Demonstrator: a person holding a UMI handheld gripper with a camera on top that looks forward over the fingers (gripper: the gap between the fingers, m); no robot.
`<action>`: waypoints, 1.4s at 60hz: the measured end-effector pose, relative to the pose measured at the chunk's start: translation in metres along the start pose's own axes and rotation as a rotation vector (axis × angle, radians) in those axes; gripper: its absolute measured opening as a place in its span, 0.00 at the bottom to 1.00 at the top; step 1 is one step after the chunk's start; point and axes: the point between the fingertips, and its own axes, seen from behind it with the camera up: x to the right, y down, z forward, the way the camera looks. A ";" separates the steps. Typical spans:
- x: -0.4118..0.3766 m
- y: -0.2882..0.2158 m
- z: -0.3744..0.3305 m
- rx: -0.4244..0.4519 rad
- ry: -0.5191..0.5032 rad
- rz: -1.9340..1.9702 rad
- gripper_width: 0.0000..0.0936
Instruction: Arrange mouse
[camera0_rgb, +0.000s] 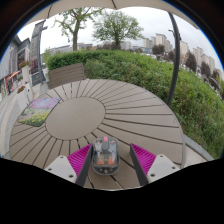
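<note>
Between hand-held gripper (105, 160) fingers, mouse (105, 153).

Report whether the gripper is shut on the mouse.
Cannot tell: the grey computer mouse sits between the gripper pink pads on the round slatted table; contact unclear.

The round table (90, 115) lies mostly bare beyond the fingers. Far left, a flat mat (38, 110), perhaps paper, takes the edge. The mouse (105, 155) fills the near gap between them.

A round slatted table (85, 115) carries a mouse (105, 154) and a book (38, 110).
</note>
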 end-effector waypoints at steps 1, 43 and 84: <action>0.001 0.000 0.001 -0.003 0.002 0.001 0.76; -0.084 -0.207 -0.030 0.080 -0.002 0.103 0.38; -0.403 -0.118 0.135 -0.095 -0.072 0.018 0.58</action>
